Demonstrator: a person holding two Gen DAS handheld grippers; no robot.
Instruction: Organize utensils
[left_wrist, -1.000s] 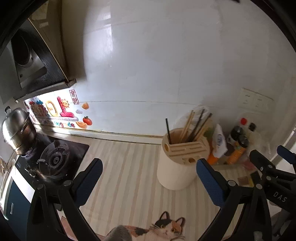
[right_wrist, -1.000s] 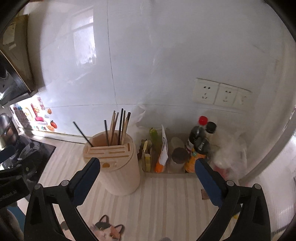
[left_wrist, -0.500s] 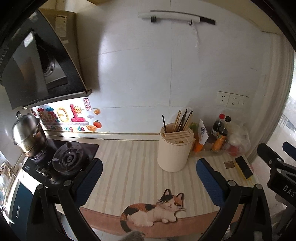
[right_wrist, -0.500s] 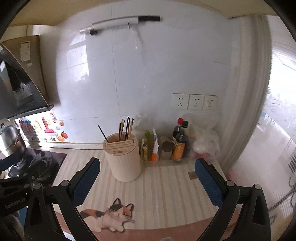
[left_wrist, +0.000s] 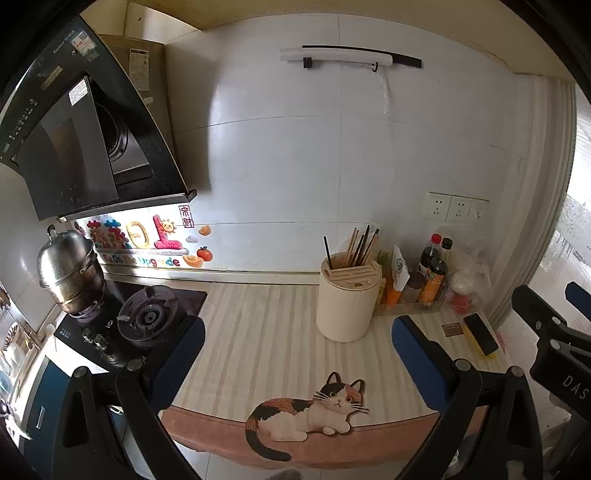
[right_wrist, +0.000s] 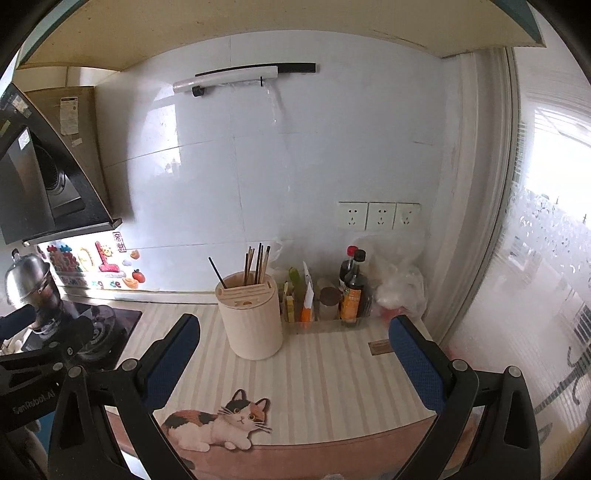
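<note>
Left gripper (left_wrist: 295, 354) and right gripper (right_wrist: 293, 350), blue-padded jaws spread wide, both empty, well back from counter. Cream cylindrical utensil holder (right_wrist: 252, 319) stands mid-counter, wooden and black chopsticks (right_wrist: 256, 261) upright in it. We approach from above, avoid knocking sauce bottles (right_wrist: 352, 290) beside.

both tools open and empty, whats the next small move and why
Probably bring the right tool forward toward the utensil holder: both tools are open, holding nothing and well back from it, and the lone black chopstick leans apart from the bunch.
</note>
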